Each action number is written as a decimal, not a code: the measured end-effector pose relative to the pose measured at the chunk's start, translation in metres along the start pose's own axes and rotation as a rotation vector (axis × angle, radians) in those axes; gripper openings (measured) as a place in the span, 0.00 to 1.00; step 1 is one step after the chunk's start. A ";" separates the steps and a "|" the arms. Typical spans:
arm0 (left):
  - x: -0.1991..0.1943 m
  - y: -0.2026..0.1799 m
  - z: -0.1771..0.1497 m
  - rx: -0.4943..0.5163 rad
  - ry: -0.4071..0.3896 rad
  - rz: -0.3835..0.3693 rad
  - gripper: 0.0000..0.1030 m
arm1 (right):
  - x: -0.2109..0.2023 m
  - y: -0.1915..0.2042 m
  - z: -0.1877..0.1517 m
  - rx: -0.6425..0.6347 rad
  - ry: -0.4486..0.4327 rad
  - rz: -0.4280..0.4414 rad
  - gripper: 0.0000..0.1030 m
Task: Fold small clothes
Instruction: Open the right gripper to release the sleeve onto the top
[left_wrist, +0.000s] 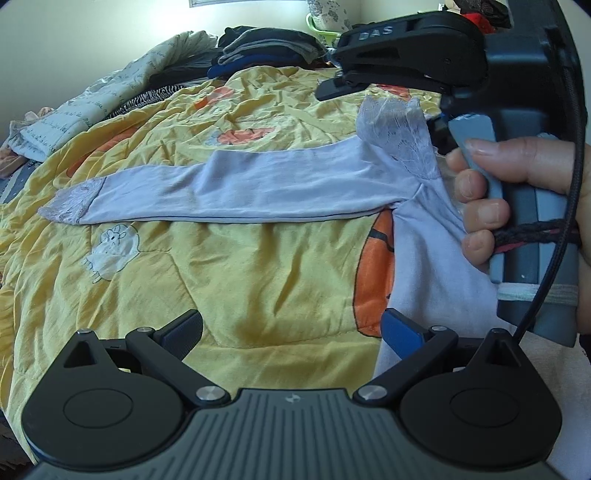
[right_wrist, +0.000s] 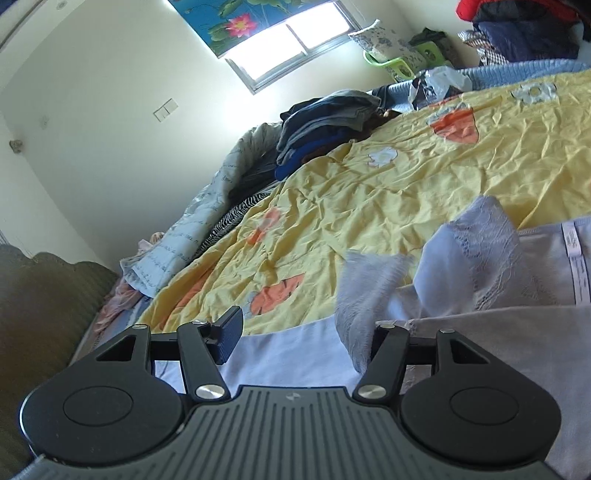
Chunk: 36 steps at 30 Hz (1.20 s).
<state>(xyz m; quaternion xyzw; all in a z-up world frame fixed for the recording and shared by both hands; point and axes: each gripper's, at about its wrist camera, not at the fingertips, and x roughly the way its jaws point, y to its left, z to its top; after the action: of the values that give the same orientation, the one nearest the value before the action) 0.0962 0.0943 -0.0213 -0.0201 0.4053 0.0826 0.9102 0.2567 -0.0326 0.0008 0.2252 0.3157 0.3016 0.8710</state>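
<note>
Surface: a yellow quilt (left_wrist: 258, 266) with orange and white cartoon prints covers the bed and carries everything.
Garment: a pale lilac top (left_wrist: 266, 192) lies on the quilt near its near edge; one long sleeve is stretched flat across toward the left, ending in a lace cuff (left_wrist: 70, 205).
Lace piece: a second lace cuff (left_wrist: 395, 125) stands lifted and crumpled just below the right gripper's fingers, free of them.
Left gripper (left_wrist: 291, 328): jaws wide apart, empty, above the quilt, with its blue right pad at the edge of the top's body.
Right gripper (right_wrist: 306, 339): jaws parted, nothing clamped; loose lace hangs in front of its right finger, which is hidden.
Right hand (left_wrist: 517, 192): wrapped round the grey handle.
Far edge: a stack of dark folded clothes (left_wrist: 266, 48) and a pale printed blanket (left_wrist: 92, 107).
</note>
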 end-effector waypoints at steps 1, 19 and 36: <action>0.000 0.002 0.000 -0.005 -0.001 0.001 1.00 | -0.002 -0.001 -0.001 0.015 -0.003 0.006 0.59; 0.009 0.059 0.013 -0.170 0.016 0.069 1.00 | 0.013 -0.021 -0.027 0.130 0.151 0.004 0.67; 0.037 0.210 0.033 -0.738 -0.086 -0.148 1.00 | -0.044 0.022 -0.057 -0.132 0.100 -0.012 0.67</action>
<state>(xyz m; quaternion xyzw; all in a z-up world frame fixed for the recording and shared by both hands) 0.1099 0.3097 -0.0206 -0.3724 0.3070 0.1579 0.8615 0.1820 -0.0343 -0.0077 0.1499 0.3396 0.3274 0.8689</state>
